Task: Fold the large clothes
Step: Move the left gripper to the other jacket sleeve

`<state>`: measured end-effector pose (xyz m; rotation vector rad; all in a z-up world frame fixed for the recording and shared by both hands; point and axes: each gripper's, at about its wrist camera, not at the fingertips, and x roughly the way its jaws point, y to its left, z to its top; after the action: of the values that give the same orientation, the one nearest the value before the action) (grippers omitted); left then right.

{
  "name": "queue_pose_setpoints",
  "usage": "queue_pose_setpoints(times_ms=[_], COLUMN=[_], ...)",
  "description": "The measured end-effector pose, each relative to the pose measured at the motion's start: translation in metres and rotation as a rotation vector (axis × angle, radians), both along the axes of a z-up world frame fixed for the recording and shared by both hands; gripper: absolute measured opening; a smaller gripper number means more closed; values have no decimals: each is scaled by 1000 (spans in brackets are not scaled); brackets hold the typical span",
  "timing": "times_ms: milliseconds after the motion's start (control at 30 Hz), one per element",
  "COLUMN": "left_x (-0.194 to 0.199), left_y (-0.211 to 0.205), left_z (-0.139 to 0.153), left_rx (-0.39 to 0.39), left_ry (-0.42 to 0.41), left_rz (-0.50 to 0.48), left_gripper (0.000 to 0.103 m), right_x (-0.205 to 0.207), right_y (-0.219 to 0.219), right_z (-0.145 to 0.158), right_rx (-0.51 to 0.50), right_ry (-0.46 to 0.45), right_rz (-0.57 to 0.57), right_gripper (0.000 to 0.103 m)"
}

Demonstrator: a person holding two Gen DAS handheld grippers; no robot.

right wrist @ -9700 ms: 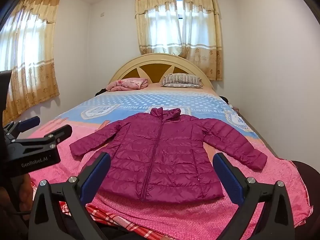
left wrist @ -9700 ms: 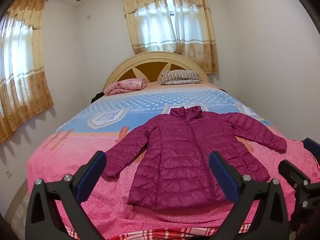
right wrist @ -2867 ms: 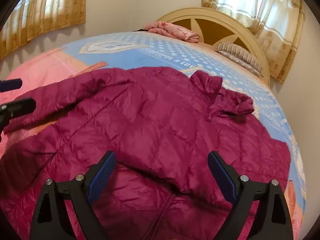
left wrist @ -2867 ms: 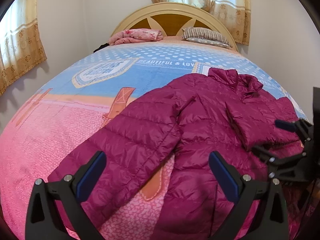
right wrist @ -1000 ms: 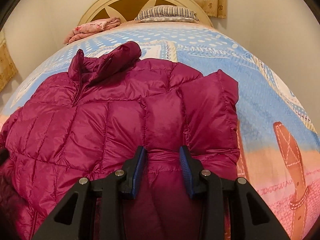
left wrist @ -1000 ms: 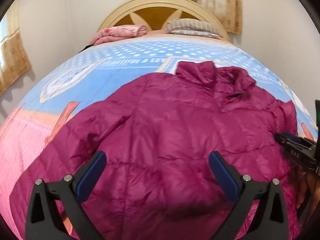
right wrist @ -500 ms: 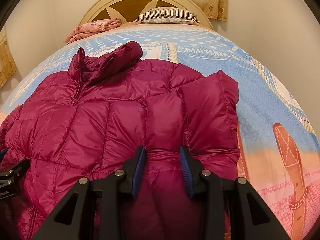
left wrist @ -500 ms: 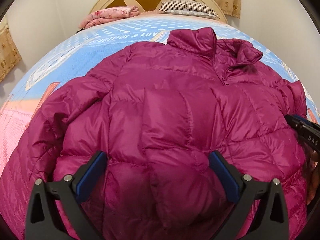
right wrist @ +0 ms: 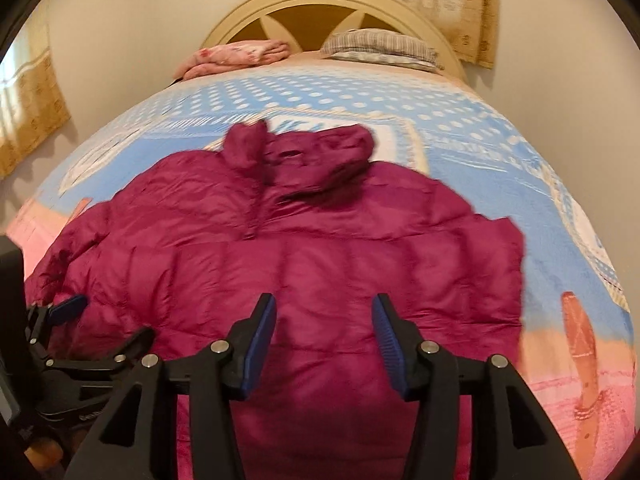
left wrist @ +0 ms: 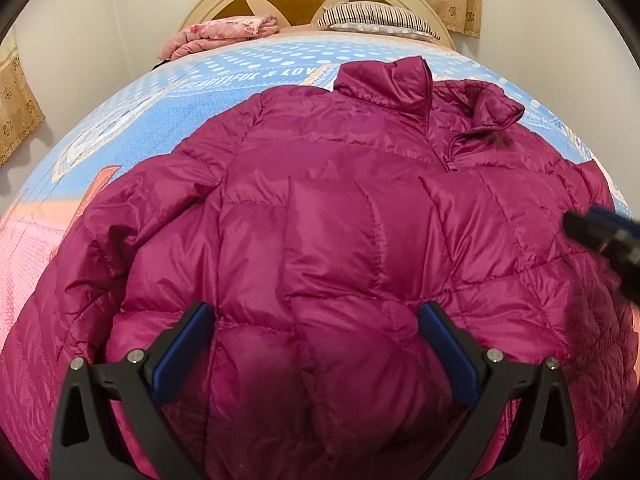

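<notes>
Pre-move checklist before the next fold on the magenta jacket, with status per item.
1. Right gripper released: ok. Jaws have just been opening; pads clear of the jacket.
2. Left gripper open: ok. Wide apart, fabric bulging between the fingers, pads not clamped.
3. Right sleeve folded in: ok. It lies over the jacket body.
4. Left sleeve folded in: not ok. It lies out to the side on the bedspread.
5. Collar flat: not ok. It is rumpled, standing up.
6. Hem position: cannot tell. It is hidden behind the grippers.

left tool [left wrist: 316, 344]: black frame, blue pads | right tool [right wrist: 324, 340]: same, silver screws
</notes>
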<state>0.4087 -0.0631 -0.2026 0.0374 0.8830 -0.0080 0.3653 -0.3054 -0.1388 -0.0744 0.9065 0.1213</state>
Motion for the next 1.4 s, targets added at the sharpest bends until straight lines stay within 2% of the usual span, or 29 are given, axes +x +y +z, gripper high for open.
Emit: queue_pose_setpoints(times_ms=[100,200,433,600,800,900,1233,1400], left_x=[-1,-1,-1,5,5,3,-26,-48], left_y=[0,0,-1,3,2,7,24,57], left_z=[0,0,0,-2,-1,2,26,42], left_rx=[-2,-3,0,-46,-36,-63,-26,-3], left_ry=[0,0,6,33,44,51,-21,-79], left_rz=[0,0,2,-12,-28,-45,-75,-54], left_gripper=[103,103,103,103,103,103,103,103], right_x=[0,-3,-2,-4,-5,-6,-4,-4], right_y=[8,7,5,9,8,6,5,5], right_z=[-24,-37,-44,-45,-45,-45,-46,-46], right_rx=[-9,-9,4,-14,-10,2,2,4], right_ry=[42,32,25,16,12,12,11,11], right_rz=[4,-6,-7,-9,-10,-13,-14,-15], right_gripper=[51,52,55,55,56,57,58,58])
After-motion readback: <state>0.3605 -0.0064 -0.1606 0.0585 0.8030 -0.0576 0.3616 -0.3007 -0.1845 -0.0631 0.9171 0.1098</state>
